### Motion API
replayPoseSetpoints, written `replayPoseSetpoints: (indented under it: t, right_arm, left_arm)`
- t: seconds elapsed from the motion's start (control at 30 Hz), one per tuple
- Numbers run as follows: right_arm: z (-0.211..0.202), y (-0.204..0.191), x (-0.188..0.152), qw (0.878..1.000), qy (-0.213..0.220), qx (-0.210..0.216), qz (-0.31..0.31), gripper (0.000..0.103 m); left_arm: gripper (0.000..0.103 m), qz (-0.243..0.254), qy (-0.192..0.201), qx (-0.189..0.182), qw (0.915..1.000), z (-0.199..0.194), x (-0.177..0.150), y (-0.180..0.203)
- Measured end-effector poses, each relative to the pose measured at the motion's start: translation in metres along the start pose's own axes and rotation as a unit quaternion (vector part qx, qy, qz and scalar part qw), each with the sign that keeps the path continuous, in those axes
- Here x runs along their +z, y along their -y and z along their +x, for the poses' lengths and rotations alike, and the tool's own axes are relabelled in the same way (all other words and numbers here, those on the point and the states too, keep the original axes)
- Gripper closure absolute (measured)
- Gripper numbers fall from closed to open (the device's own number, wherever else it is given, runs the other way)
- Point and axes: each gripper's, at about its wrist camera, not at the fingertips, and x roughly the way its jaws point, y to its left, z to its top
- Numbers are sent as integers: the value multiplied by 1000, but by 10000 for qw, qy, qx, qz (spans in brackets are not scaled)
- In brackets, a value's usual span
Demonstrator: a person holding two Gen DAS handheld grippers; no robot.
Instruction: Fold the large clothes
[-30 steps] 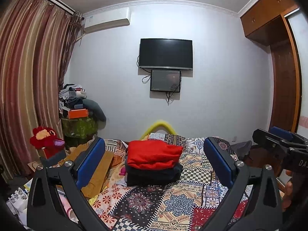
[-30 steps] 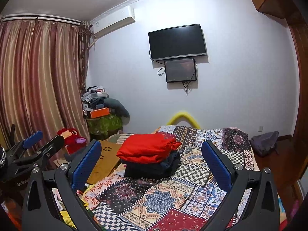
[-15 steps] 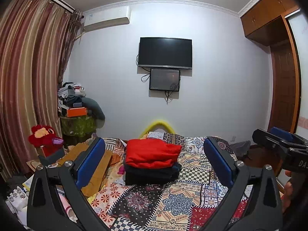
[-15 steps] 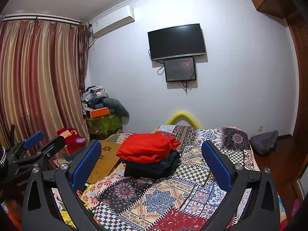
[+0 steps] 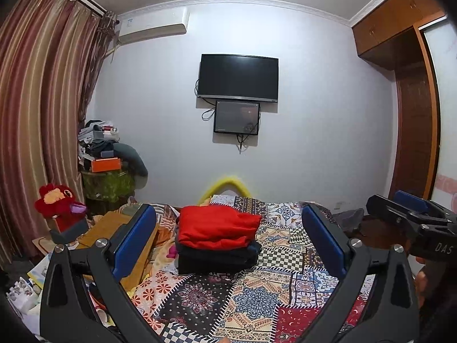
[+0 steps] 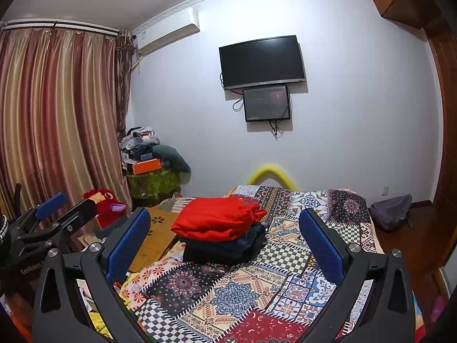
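Lettering first: from my left camera I read "DAS" in white on the right gripper (image 5: 411, 211), with the rest cut off at the frame edge; from my right camera the left gripper (image 6: 57, 208) carries "GenRobot", also cut short. Nothing else is legible to me.

My landmark is the folded red garment (image 5: 214, 225). It lies on top of a folded dark garment (image 5: 217, 254), and the pair sits on the patchwork bedspread (image 5: 257, 294), toward the bed's left side. In both wrist views the stack lies beyond the fingertips, between the two blue pads (image 5: 134, 240) but nearer the left one, and nothing touches it. I have both sets of fingers spread wide and holding nothing.

Both grippers hover level over the near end of the bed, aimed toward the stack and the wall behind it. A wall-mounted television (image 5: 238, 77) hangs above the red garment, and a red plush toy (image 5: 58, 203) sits well to its left.
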Motion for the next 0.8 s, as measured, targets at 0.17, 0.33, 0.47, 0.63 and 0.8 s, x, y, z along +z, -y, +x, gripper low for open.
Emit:
replayPoseSetpoints:
  t: [0.17,0.33,0.47,0.63,0.8]
  right_arm:
    - [0,1,-1,10000,7,-16,-2,0]
    - [1,2,-1,10000,-9,-30,3,0]
    - [2,4,-2,10000,-28,-25,24,0]
    - [3,5,-3,10000,-58,-28,32,0]
    - [5,4,-3,9999,-97,-9,24,0]
  left_arm:
    - [0,33,-42,-48,10000,1,0,2]
    - [0,34,-79,-78,9999,3,-1,3]
    - [0,53,-106,-55,9999,4,-1,4]
    - [0,28,-135,-51,9999,7,-1,3]
    - [0,-38,-176,-61,9998,9,-2,0]
